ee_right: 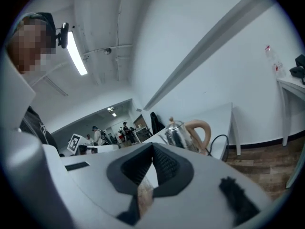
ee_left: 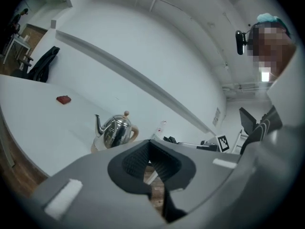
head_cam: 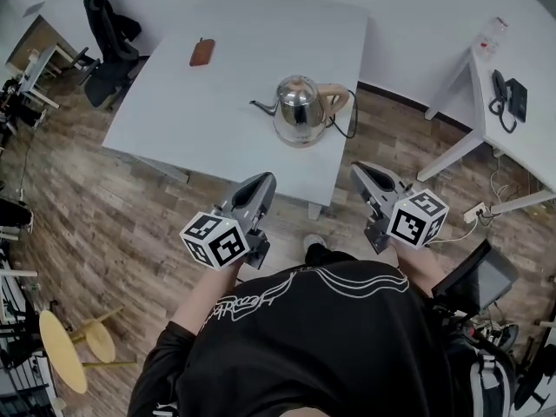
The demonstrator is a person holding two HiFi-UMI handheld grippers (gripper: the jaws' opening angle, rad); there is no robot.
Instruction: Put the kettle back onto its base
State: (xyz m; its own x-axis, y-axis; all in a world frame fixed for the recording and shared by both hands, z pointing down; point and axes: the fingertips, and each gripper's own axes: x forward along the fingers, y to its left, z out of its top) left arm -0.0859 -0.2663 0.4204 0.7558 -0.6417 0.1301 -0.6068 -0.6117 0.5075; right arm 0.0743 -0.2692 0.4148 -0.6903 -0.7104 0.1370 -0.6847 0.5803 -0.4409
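A shiny steel kettle (head_cam: 298, 109) with a tan handle and thin spout stands upright on its base near the front right corner of the white table (head_cam: 217, 85); a black cord runs off to its right. The same kettle (ee_left: 116, 130) shows ahead in the left gripper view, and the kettle (ee_right: 182, 134) sits ahead in the right gripper view. My left gripper (head_cam: 262, 183) and right gripper (head_cam: 360, 172) hover in front of the table edge, apart from the kettle. Both are shut with nothing between the pads.
A small brown pouch (head_cam: 201, 51) lies at the table's far side. A black chair (head_cam: 109, 42) stands at the left. A second white desk (head_cam: 512, 59) with a phone is at the right. A wooden stool (head_cam: 69, 350) stands on the floor lower left.
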